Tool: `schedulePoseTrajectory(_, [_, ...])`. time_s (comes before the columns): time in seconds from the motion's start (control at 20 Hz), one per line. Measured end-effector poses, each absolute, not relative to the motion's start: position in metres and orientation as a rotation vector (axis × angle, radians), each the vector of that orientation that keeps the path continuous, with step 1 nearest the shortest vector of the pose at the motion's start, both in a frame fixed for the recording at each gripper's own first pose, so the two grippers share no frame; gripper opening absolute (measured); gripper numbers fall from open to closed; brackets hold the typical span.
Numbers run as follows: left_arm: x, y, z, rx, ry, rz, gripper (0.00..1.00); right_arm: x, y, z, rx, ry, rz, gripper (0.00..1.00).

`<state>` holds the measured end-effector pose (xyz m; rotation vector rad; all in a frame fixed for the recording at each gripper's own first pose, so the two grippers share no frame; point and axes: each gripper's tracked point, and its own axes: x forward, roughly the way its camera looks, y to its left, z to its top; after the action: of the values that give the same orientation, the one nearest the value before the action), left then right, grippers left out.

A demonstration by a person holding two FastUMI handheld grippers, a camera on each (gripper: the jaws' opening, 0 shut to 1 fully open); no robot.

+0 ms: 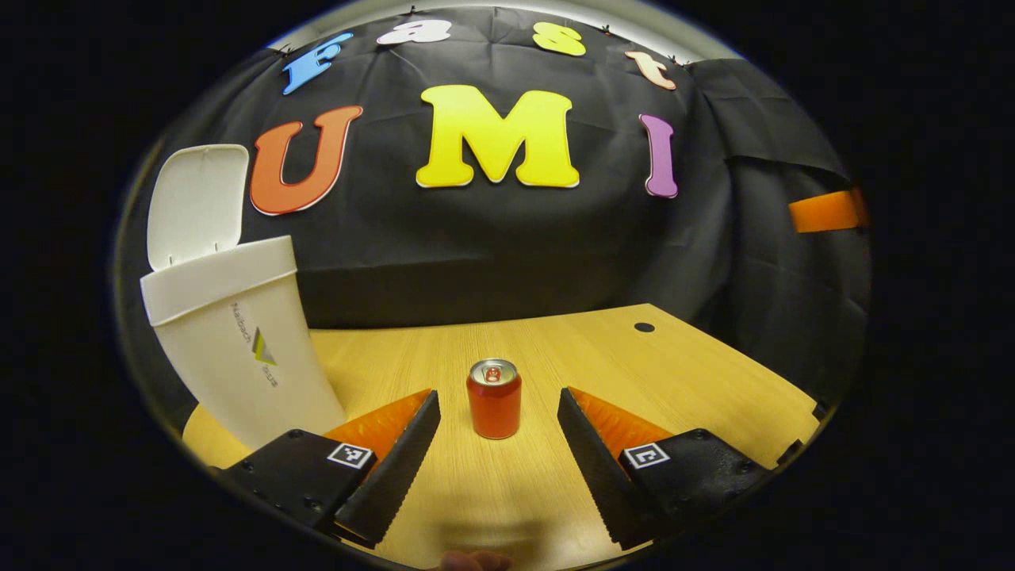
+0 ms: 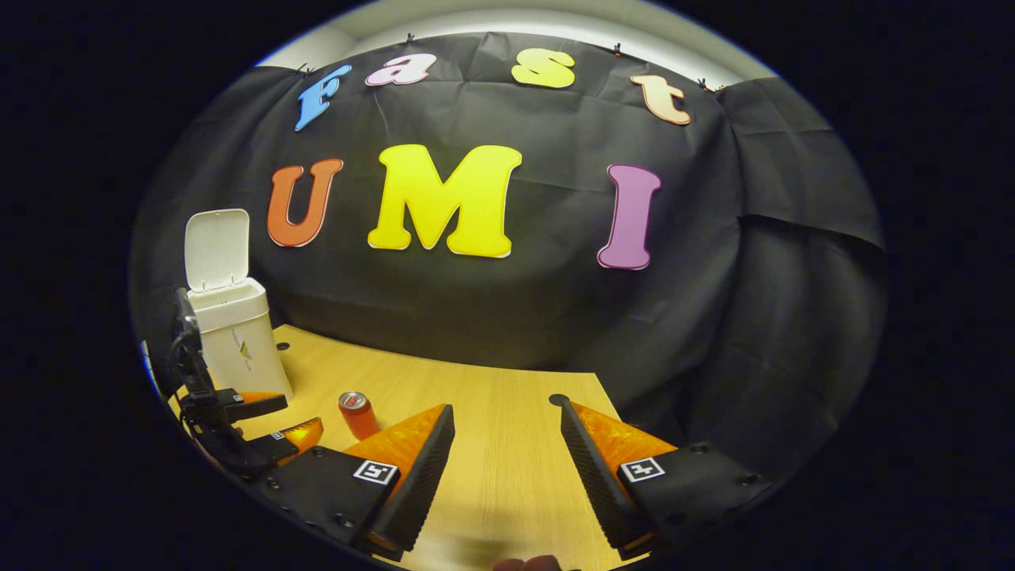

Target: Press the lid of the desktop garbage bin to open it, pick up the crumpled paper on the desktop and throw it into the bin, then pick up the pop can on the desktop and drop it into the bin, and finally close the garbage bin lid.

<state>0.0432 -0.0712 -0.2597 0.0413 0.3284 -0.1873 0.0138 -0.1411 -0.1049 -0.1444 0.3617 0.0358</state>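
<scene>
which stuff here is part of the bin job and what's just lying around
Part of the job:
- bin, white, standing on the table
- lid, already up
- can, upright on the table, in line with the gap of the open left gripper

Just there:
- table
- round hole in the table
- black cloth wall
- open right gripper, over bare table

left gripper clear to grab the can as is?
Probably yes: the left gripper is open, the pop can stands upright, centred just ahead of its fingers, with bare desktop between and the bin off to one side.
</scene>
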Motion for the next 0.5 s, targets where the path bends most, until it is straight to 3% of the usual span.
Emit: schedulePoseTrajectory(0.5, [0.09,-0.076,-0.332,-0.005,0.434,-0.155,0.99,0.022,-0.163,-0.136,-0.172,0.455,0.021,0.86])
